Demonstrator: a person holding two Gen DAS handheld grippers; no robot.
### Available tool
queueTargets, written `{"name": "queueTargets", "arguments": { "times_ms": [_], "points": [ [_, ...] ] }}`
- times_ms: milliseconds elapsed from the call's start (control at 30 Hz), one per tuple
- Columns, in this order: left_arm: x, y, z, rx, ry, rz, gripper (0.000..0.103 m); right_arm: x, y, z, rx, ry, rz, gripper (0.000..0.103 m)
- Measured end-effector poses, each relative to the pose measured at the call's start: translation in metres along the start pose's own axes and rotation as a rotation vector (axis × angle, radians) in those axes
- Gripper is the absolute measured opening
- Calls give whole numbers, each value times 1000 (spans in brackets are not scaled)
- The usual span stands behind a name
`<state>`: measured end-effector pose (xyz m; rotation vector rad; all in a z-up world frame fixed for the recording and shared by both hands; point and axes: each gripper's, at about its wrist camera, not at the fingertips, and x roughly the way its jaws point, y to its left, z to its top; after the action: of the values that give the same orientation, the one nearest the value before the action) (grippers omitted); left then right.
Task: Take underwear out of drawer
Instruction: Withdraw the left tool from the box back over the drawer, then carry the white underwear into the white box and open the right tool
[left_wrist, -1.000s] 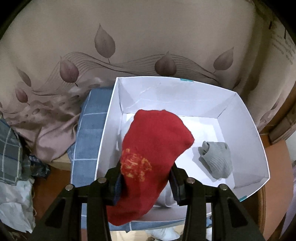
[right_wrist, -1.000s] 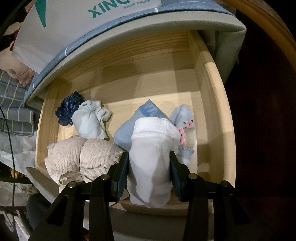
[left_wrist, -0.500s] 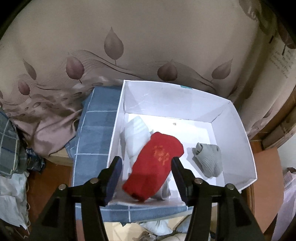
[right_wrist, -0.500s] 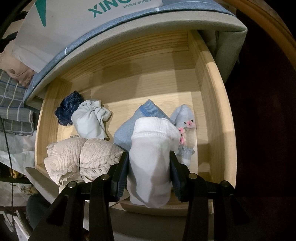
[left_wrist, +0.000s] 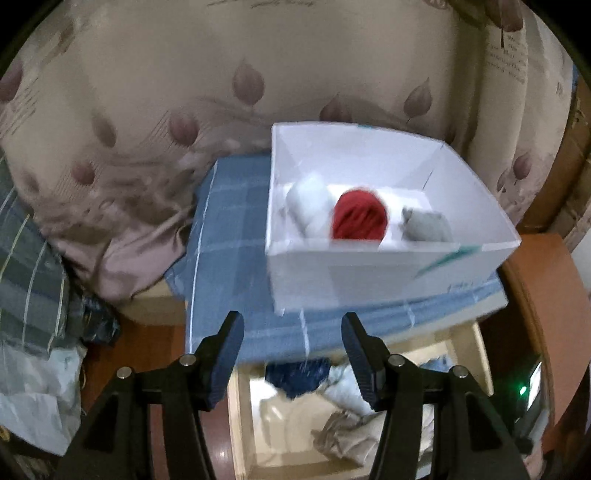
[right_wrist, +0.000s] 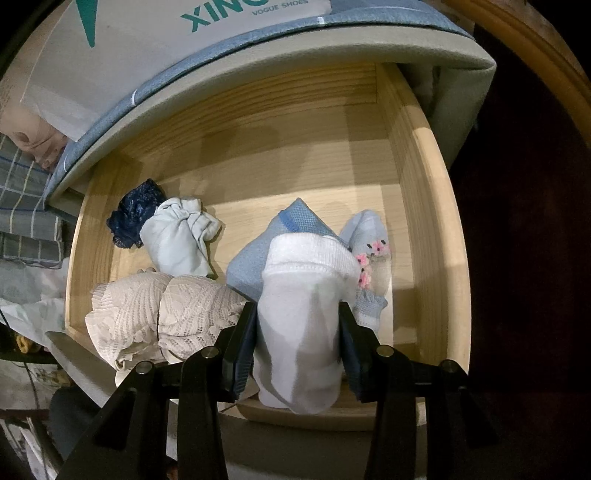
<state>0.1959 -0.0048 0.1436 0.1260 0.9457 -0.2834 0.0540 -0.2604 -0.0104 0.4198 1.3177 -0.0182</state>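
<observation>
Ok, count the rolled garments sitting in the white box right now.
3. In the white box, a white roll lies at the left, a red roll in the middle and a grey roll at the right. The near wall may hide more.

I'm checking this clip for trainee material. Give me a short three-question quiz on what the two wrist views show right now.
1. True or false: the left gripper holds the red garment.
2. What is the right gripper shut on?
A. the lace bundle
B. the white garment
C. the dark blue piece
3. How many garments lie in the white box?

Key:
1. False; it is open and empty, and the red garment lies in the box.
2. B
3. Three: white, red, grey.
</observation>
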Motion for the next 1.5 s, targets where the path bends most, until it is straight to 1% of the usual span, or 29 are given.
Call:
{"name": "queueTargets", "arguments": {
  "times_ms": [100, 233, 433, 533, 633, 767, 867, 933, 1033, 1133, 1367, 1500],
  "points": [
    [4, 7, -25, -25, -6, 24, 56, 0, 1, 0, -6, -2, -8, 41],
    [21, 13, -60, -70, 34, 22, 56, -3, 2, 0, -16, -16, -20, 40],
    [38, 6, -100, -78, 53, 34, 56, -9, 2, -3, -24, -59, -20, 39],
    [49, 3, -112, -93, 95, 16, 56, -14, 2, -5, -25, -91, -19, 39],
    [58, 1, -124, -117, 123, 38, 56, -20, 2, -6, -18, -122, -13, 39],
    [64, 5, -135, -175, 136, 59, 56, -29, 7, 0, -46, -142, -23, 39],
    [71, 7, -141, -202, 164, 73, 56, -44, 11, 9, -66, -163, -27, 39],
    [71, 8, -142, -210, 165, 82, 56, -57, 13, 16, -76, -182, -21, 39],
    [67, 7, -145, -214, 137, 109, 56, -82, 17, 30, -96, -218, -19, 39],
    [63, 4, -146, -193, 105, 111, 56, -113, 21, 49, -112, -267, -14, 39],
    [61, -2, -144, -176, 85, 116, 57, -183, 41, 110, -152, -396, -12, 39],
    [60, 0, -145, -187, 84, 112, 57, -195, 55, 144, -168, -415, -23, 39]
  ]
}}
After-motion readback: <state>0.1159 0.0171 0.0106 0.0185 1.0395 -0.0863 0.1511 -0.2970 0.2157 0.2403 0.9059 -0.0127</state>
